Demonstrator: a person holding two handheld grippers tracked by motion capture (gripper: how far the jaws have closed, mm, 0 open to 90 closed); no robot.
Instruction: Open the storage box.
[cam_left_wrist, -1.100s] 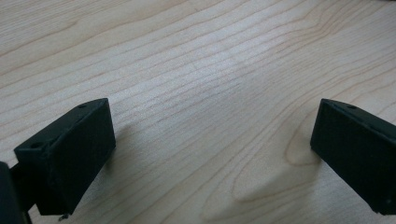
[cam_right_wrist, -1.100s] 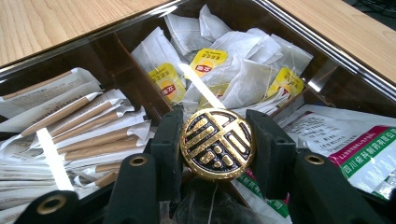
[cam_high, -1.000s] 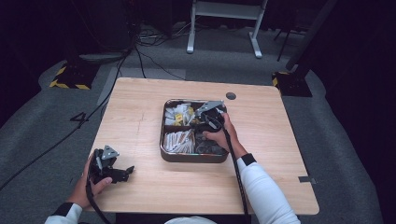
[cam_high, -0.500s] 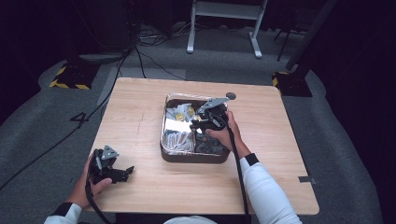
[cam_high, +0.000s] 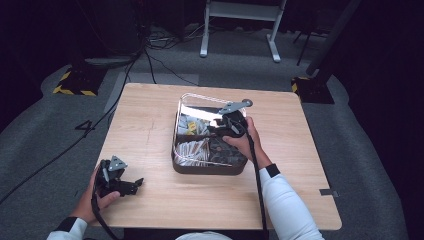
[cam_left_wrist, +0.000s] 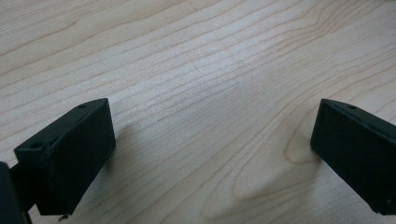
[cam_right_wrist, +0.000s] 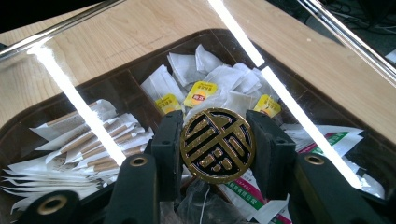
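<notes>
Left gripper (cam_high: 137, 183): lower left of the high view, resting on the wooden table (cam_high: 150, 125); its jaws stand wide apart over bare wood and hold nothing.

Right gripper (cam_right_wrist: 217, 149): centre of its own view, jaws partly closed and clamped on a round gold-patterned knob (cam_right_wrist: 217, 145), one pad on each side.

Transparent lid (cam_high: 200, 107): the knob sits on it; bright light streaks cross it, and in the high view it appears tilted up above the box, mid-frame.

Box (cam_high: 207, 167): dark, divided tray at the table's middle, holding paper sachets (cam_right_wrist: 88, 140) at left and tea bags (cam_right_wrist: 201, 93) further back.

Progress: lid gripped and apparently raised, I judge; carrying it clear and setting it down remains.

Beyond: grey floor and cables, top of frame.
</notes>
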